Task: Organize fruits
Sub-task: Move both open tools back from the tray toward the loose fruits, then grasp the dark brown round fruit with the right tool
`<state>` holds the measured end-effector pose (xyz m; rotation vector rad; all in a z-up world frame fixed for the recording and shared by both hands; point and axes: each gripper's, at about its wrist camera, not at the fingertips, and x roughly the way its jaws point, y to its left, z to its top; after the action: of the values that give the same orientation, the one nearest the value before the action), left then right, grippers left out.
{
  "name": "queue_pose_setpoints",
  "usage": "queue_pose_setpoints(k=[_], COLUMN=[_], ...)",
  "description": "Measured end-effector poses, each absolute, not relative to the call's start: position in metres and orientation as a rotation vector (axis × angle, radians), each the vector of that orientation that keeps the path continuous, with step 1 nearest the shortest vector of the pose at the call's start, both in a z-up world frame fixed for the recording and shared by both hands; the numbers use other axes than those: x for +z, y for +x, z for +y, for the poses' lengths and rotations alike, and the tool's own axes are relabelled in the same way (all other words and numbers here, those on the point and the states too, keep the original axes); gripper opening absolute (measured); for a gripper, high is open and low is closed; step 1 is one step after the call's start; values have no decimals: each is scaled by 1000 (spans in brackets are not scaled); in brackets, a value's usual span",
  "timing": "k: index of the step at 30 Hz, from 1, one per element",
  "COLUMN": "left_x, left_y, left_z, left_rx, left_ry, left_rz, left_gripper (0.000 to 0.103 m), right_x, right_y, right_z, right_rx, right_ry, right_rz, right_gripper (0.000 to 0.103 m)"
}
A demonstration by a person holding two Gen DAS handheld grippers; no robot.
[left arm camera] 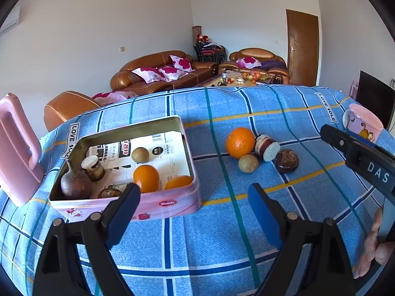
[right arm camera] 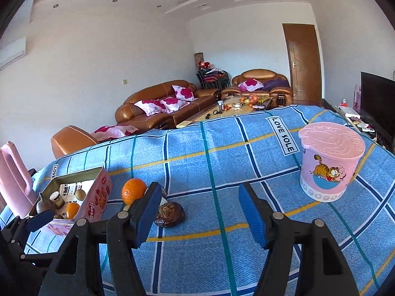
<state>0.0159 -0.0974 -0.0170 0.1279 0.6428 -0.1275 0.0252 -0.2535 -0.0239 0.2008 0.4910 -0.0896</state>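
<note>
An open pink tin (left arm camera: 172,204) stands left on the blue checked cloth. Inside it lie two oranges (left arm camera: 146,178), a small yellow-brown fruit (left arm camera: 140,155), a dark round fruit (left arm camera: 75,183) and a small jar (left arm camera: 92,167). To the tin's right, loose on the cloth, sit an orange (left arm camera: 240,142), a small yellowish fruit (left arm camera: 248,163), a dark brown wrinkled fruit (left arm camera: 286,160) and a tipped white-ended jar (left arm camera: 267,147). My left gripper (left arm camera: 193,193) is open and empty by the tin's near right corner. My right gripper (right arm camera: 197,192) is open and empty, with the dark fruit (right arm camera: 170,213) and orange (right arm camera: 133,192) just left of its left finger.
A pink lidded cup with a cartoon cat (right arm camera: 328,162) stands at the right. A tall pink handled object (left arm camera: 17,148) rises at the table's left edge. A person's fingers (left arm camera: 375,246) grip the right tool. Brown sofas and a cluttered low table lie beyond the far edge.
</note>
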Motion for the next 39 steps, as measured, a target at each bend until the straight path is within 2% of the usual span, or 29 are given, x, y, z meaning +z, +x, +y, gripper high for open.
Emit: queue_pose_setpoints(k=[2, 3, 18, 22, 39], left_x=[-16, -15, -14, -16, -17], left_y=[17, 17, 20, 18, 15], left_z=[-93, -91, -88, -96, -104], left_rx=[-115, -112, -71, -54, -58], left_ry=[109, 103, 93, 143, 177], left_rz=[642, 642, 631, 615, 611], left_gripper=[91, 91, 91, 91, 96], right_x=[-27, -29, -56, -61, -56], right_y=[32, 34, 92, 102, 93], right_z=[-251, -249, -223, -217, -226], right_rx=[-51, -36, 58, 51, 35], right_ry=[199, 197, 174, 145, 132], right_rz=[528, 542, 785, 829, 808], right_gripper=[55, 53, 53, 45, 44])
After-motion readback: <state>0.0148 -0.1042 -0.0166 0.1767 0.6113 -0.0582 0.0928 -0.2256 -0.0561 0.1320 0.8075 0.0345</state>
